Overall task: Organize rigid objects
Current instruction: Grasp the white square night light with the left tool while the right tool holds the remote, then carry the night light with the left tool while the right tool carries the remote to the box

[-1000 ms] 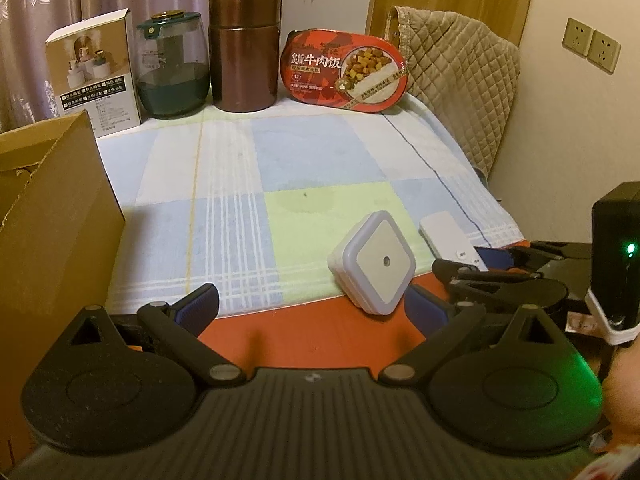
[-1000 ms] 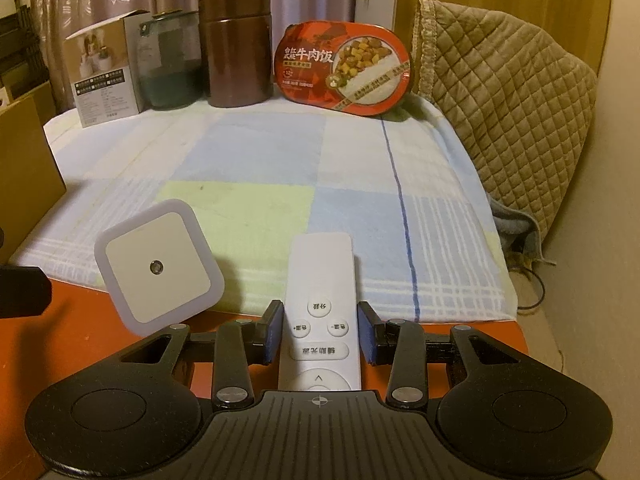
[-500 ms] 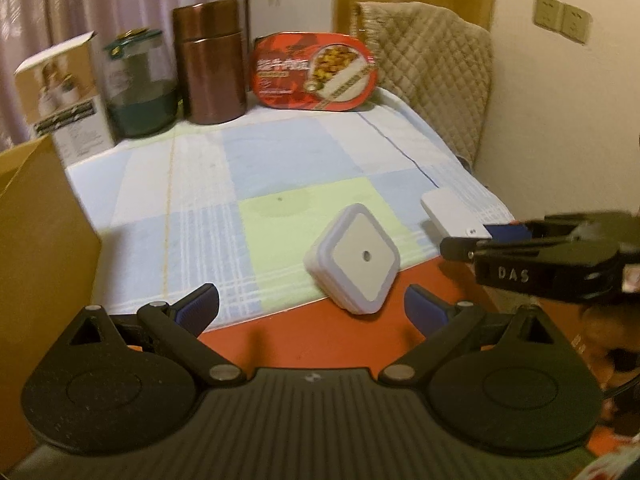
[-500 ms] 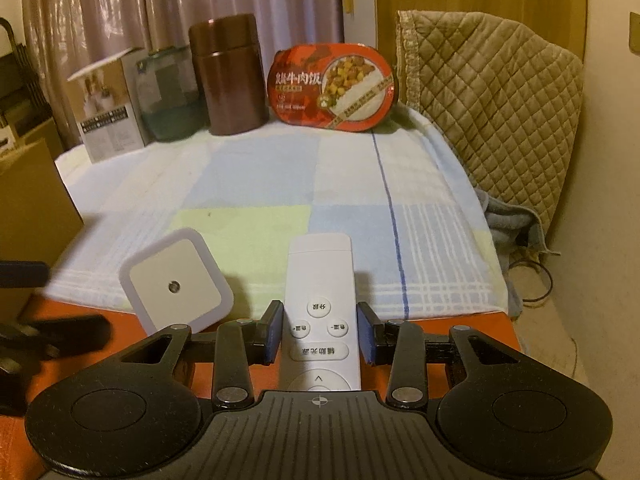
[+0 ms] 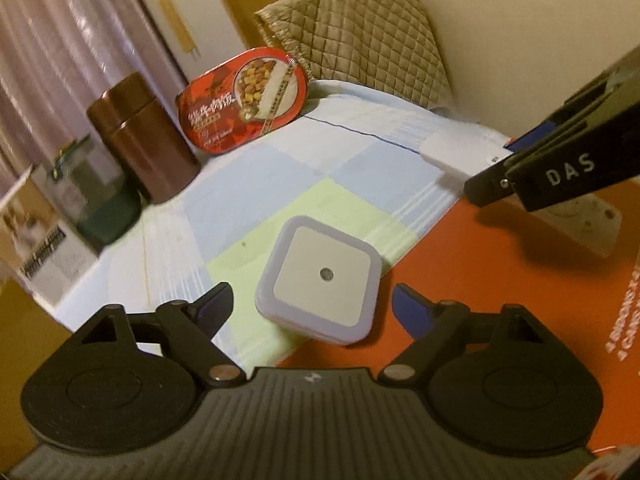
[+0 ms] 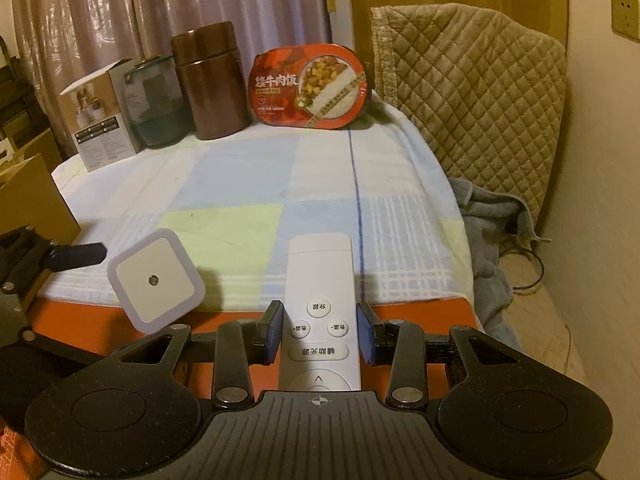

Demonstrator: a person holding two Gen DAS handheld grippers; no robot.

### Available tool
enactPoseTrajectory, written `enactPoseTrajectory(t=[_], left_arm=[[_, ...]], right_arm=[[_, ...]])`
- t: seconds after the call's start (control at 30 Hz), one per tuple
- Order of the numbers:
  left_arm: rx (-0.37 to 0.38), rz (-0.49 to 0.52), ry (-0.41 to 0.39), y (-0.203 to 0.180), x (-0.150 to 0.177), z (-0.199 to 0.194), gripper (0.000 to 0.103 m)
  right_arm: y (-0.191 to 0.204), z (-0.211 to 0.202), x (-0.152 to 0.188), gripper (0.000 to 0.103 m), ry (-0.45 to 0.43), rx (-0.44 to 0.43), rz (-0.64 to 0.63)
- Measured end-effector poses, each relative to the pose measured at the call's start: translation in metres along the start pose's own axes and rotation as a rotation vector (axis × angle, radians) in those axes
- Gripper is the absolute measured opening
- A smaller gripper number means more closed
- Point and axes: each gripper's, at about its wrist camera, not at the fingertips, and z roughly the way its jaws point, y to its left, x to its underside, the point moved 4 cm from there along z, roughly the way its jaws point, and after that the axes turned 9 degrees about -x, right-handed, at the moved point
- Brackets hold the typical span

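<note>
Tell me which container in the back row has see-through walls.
The clear jar with the dark green lid, standing between the white printed carton and the brown metal canister. Its neighbours, including the red oval meal box, are opaque.

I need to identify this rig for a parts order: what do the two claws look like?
Both are matte black: a ribbed centre plate flanked by two round discs, with linkage arms on silver pivots ending in blue pads. The left claw matches the right claw, whose side reads "DAS" in white.
</note>
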Motion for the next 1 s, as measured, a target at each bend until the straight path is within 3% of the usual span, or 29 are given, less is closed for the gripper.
enactPoseTrajectory(t=[0.17,0.2,0.3,0.37,0.63,0.77,1.0], left_arm=[[-0.011,0.093,-0.024,-0.008,-0.003,0.007,0.071],[-0.003,0.098,-0.018,-0.008,-0.003,0.009,0.066],[0.008,0.087,-0.003,-0.007,-0.003,0.011,0.064],[0.019,0.041,0.013,-0.004,-0.002,0.010,0.064],[0.135,-0.378,0.133,0.029,0.013,0.001,0.062],[0.160,-0.454,0.150,0.038,0.015,-0.007,0.062],[0.171,-0.478,0.145,0.047,0.011,-0.025,0.062]], right_arm=[[-0.001,0.001,0.004,0.035,0.004,-0.007,0.011],[-0.001,0.001,0.004,0.035,0.005,-0.009,0.015],[0.000,0.001,0.005,0.035,0.006,-0.015,0.019],[0.001,0.001,0.006,0.035,0.007,-0.024,0.025],[0.008,-0.001,0.008,0.035,0.007,-0.052,0.062],[0.011,-0.006,0.005,0.035,-0.001,-0.059,0.069],[0.020,-0.021,-0.001,0.035,-0.014,-0.059,0.066]])
